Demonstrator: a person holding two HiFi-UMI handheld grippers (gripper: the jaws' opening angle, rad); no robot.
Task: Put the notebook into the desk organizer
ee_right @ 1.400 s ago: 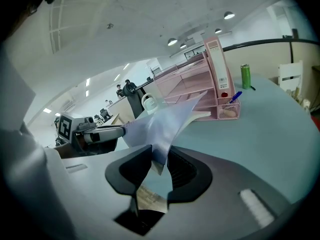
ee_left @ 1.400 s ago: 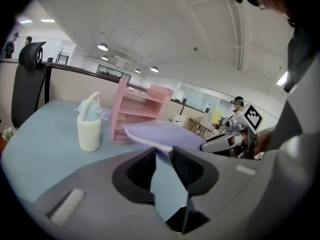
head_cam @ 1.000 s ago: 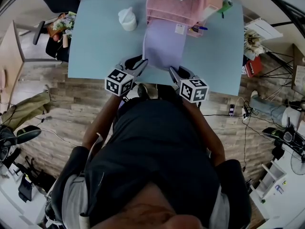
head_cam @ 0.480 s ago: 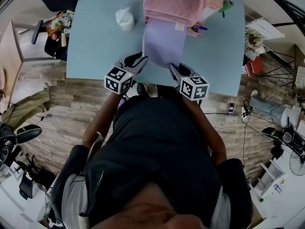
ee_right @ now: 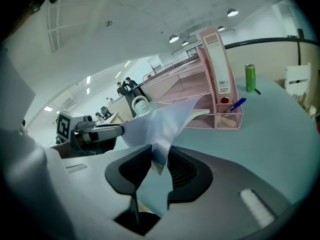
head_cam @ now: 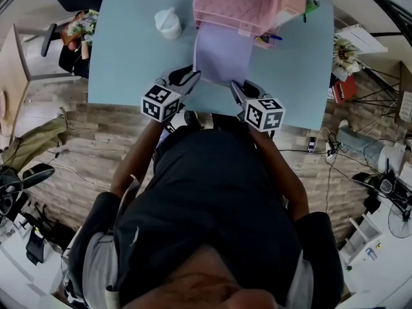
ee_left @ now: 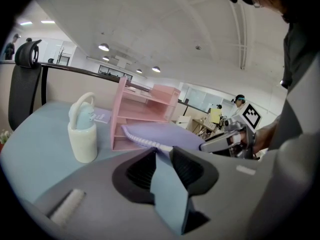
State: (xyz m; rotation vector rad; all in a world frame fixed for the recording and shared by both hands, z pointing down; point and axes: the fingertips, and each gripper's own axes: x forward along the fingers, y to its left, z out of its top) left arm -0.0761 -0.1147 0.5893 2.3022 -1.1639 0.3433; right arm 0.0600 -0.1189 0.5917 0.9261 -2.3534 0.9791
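The lavender spiral-bound notebook [head_cam: 222, 56] stretches over the pale blue bench [head_cam: 129, 56]. Its far edge is at the front of the pink tiered desk organizer [head_cam: 241, 8], by the lowest tier. The left gripper [ee_left: 162, 153] is clenched on the notebook's near left corner, and the right gripper [ee_right: 159, 156] grasps its near right corner. A white handled container [head_cam: 168, 24] stands left of the organizer, and a green can [ee_right: 250, 77] stands on its right.

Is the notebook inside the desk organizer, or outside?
Mostly outside. Only the far end of the notebook reaches the desk organizer; the rest sticks out, held by the left gripper and right gripper.
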